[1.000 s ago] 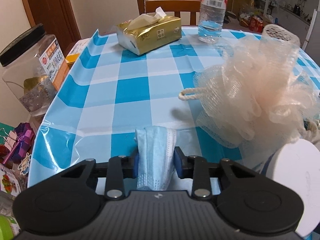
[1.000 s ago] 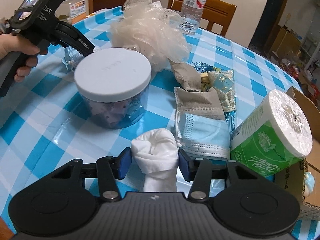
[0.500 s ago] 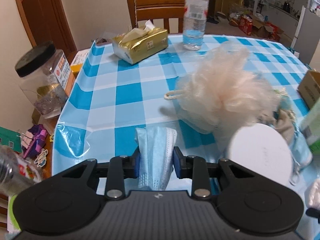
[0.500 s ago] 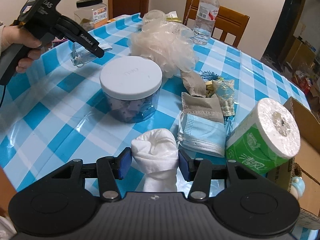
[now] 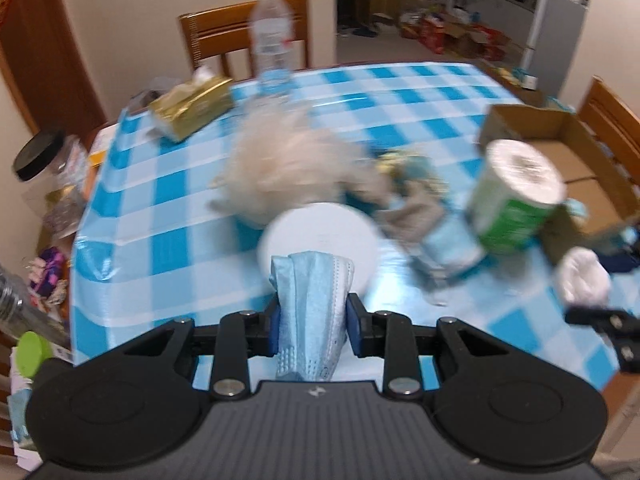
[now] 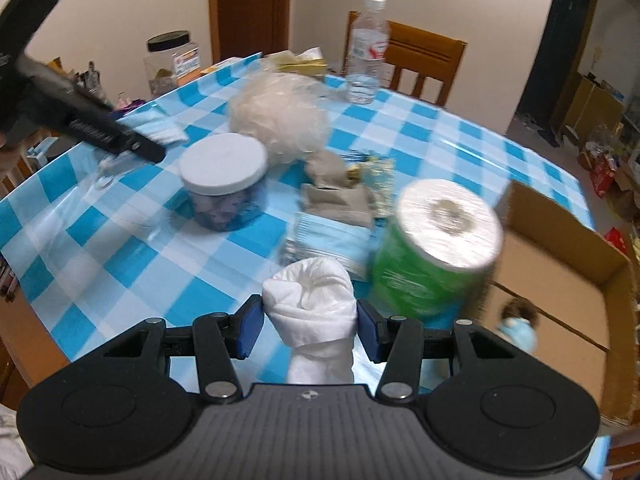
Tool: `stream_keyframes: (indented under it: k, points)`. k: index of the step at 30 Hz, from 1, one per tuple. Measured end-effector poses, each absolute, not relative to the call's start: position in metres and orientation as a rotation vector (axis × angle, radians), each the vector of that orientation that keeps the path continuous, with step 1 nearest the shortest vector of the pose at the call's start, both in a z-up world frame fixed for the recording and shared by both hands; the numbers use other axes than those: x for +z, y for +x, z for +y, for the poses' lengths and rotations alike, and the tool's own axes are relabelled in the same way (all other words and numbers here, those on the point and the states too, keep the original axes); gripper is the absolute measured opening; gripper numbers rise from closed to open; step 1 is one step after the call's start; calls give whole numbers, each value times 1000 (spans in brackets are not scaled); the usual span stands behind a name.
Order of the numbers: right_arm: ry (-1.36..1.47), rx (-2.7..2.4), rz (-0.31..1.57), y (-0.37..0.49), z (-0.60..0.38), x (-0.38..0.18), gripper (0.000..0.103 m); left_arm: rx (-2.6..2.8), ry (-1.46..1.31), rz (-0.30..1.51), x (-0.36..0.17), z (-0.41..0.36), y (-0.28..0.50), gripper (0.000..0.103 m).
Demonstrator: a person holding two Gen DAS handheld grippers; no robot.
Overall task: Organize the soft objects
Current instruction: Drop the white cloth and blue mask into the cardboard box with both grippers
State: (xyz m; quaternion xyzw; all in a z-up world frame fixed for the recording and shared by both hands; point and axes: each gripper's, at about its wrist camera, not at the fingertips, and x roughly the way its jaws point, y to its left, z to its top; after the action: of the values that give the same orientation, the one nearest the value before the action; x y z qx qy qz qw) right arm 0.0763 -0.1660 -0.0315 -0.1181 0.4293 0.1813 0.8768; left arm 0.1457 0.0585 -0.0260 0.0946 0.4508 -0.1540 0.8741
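My left gripper (image 5: pixel 313 324) is shut on a folded light-blue face mask (image 5: pixel 312 292), held in the air above the checked table. My right gripper (image 6: pixel 310 326) is shut on a rolled white sock (image 6: pixel 312 296), also lifted off the cloth. In the left wrist view the white sock (image 5: pixel 584 280) shows at the right edge, near an open cardboard box (image 5: pixel 560 148). Seen from the right wrist, the box (image 6: pixel 560 264) lies to the right, past a green-wrapped toilet roll (image 6: pixel 436 240). A peach bath pouf (image 6: pixel 280 116), a stack of masks (image 6: pixel 332 240) and grey cloths (image 6: pixel 340 200) lie mid-table.
A white-lidded jar (image 6: pixel 223 166) stands in front of the pouf. A water bottle (image 6: pixel 366 52) and a gold tissue pack (image 5: pixel 192 108) are at the far edge, with wooden chairs behind. A big black-lidded jar (image 5: pixel 40 152) stands off the table's left side.
Both grippers have risen and swung to the right, each keeping its load. The cardboard box and toilet roll have come into the left wrist view.
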Motion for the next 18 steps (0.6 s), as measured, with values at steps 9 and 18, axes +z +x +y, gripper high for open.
stream_keyframes:
  k: [9, 18]
  points:
    - [-228, 267, 874, 70, -247, -14, 55, -480, 216, 905, -9, -24, 116, 30]
    - [-210, 161, 850, 94, -322, -13, 55, -534, 238, 894, -5, -82, 112, 30]
